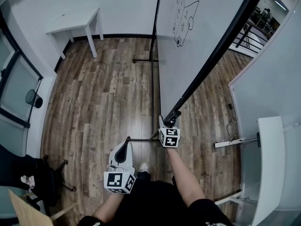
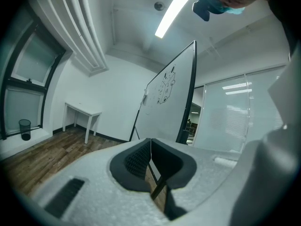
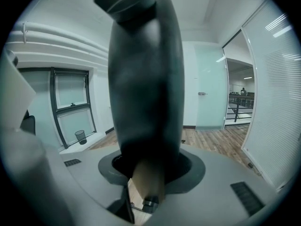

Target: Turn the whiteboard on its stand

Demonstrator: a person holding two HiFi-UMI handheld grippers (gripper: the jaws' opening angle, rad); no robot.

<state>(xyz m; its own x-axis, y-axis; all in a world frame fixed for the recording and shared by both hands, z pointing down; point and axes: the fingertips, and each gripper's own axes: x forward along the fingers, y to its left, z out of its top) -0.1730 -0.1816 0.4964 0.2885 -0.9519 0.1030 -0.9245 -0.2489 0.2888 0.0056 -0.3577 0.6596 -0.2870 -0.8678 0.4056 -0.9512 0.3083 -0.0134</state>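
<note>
A large whiteboard [image 1: 197, 36] on a thin black stand [image 1: 152, 79] fills the upper middle of the head view. Its white face bears a line drawing near the top. It stands on a wooden floor [image 1: 103, 93], directly ahead of the person.

A thick black frame edge [image 1: 216, 53] runs along the board's right side. In the head view this edge slants from the top right corner down toward the centre, and it ends at the right gripper [image 1: 170, 126]. In the left gripper view the same edge [image 2: 187, 98] stands close to upright, so the board's long side appears to rise from the grip point.

The right gripper is clamped on that black edge. In its own view the dark bar [image 3: 146, 79] fills the gap between the jaws from top to bottom, with the pads pressed on either side of it.

The left gripper [image 1: 123, 149] is lower and to the left, nearer the person's body and apart from the board. Its jaws are closed together with nothing between them. The whiteboard [image 2: 164, 102] lies ahead of it and slightly to its right.

The right hand is therefore the one in contact, and turning the board likely means swinging this held edge about the stand. The left hand is free to help.

A small white table [image 1: 75, 22] stands against the far wall, well away from both.
</note>
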